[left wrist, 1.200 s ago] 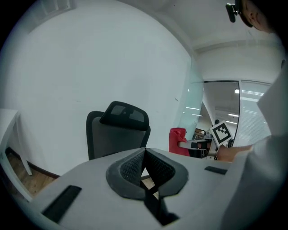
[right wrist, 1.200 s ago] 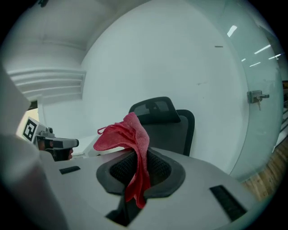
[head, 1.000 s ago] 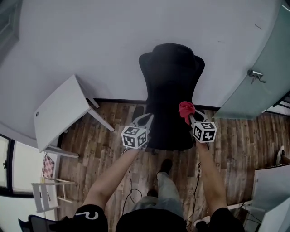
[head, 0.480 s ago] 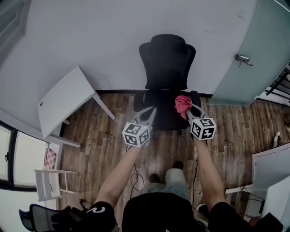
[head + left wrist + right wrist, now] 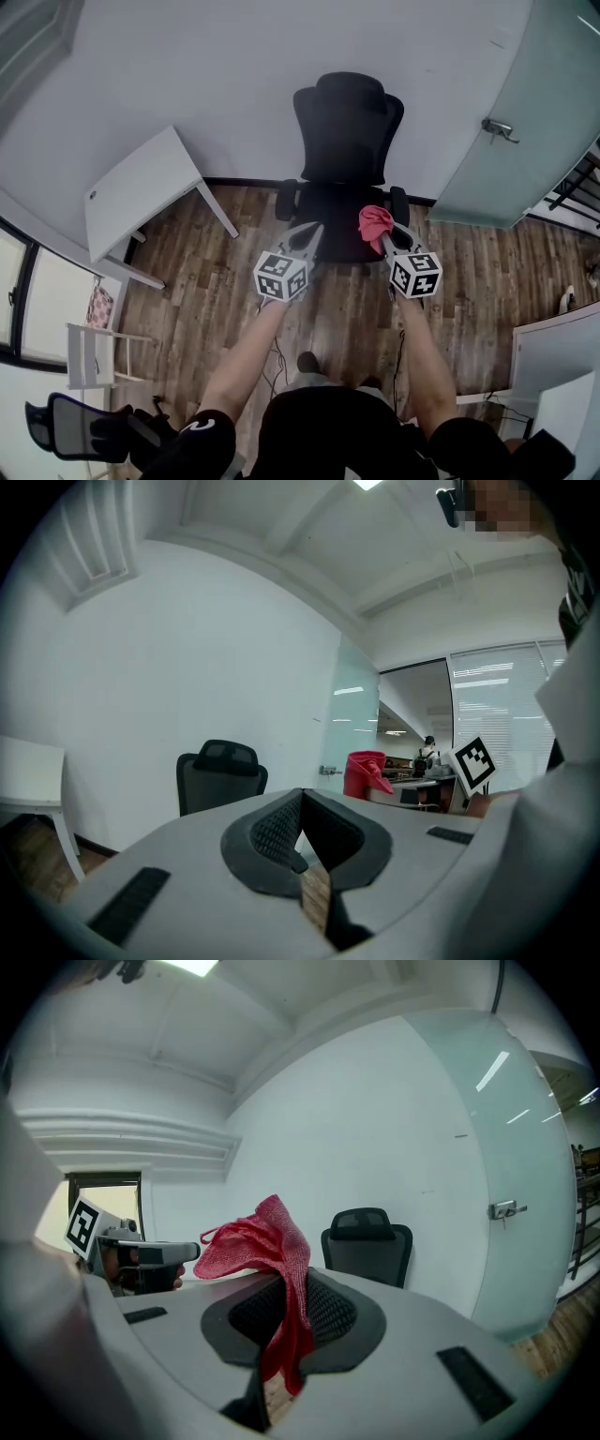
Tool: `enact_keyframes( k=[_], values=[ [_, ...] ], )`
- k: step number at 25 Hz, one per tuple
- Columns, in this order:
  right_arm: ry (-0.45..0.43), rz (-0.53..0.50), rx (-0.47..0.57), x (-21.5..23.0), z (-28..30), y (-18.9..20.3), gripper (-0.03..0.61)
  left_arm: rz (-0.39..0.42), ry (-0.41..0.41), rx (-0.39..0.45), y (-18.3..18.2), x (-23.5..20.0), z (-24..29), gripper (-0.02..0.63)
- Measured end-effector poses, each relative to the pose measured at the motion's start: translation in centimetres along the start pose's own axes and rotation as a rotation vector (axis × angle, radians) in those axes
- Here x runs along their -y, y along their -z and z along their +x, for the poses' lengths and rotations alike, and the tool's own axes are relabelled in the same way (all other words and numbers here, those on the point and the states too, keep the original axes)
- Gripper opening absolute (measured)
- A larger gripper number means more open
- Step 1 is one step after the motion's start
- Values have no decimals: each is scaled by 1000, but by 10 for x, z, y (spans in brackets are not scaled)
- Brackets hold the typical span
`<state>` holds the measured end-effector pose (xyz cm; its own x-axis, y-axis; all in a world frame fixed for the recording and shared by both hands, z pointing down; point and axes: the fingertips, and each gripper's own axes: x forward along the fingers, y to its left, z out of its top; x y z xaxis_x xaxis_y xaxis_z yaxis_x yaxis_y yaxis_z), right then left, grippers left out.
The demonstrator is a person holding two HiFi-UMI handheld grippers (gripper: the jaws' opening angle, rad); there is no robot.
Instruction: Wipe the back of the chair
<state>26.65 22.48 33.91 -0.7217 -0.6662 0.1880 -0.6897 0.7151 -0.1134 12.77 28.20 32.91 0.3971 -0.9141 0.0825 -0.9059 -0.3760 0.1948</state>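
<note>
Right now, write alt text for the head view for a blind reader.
A person holds two grippers toward a black office chair by a white wall; the right gripper has its jaws shut on a red cloth, the left gripper holds nothing. A white table stands at left, a glass door at right.

Open floor (image 5: pixel 345 302) before chair (image 5: pixel 348 131); table (image 5: pixel 141 202) left, glass door (image 5: pixel 534 103) right.
</note>
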Motion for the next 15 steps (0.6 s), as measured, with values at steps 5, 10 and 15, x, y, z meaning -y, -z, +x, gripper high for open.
enact_keyframes(
  k=[5,10,15],
  values=[
    [-14,6,-2,10,-28,0,64,16,-14,0,2,30,1,25],
    [-24,18,0,15,-53,1,64,17,-19,0,2,55,1,25],
    [-20,36,2,24,-80,7,64,31,-16,-4,5,79,4,25]
  ],
)
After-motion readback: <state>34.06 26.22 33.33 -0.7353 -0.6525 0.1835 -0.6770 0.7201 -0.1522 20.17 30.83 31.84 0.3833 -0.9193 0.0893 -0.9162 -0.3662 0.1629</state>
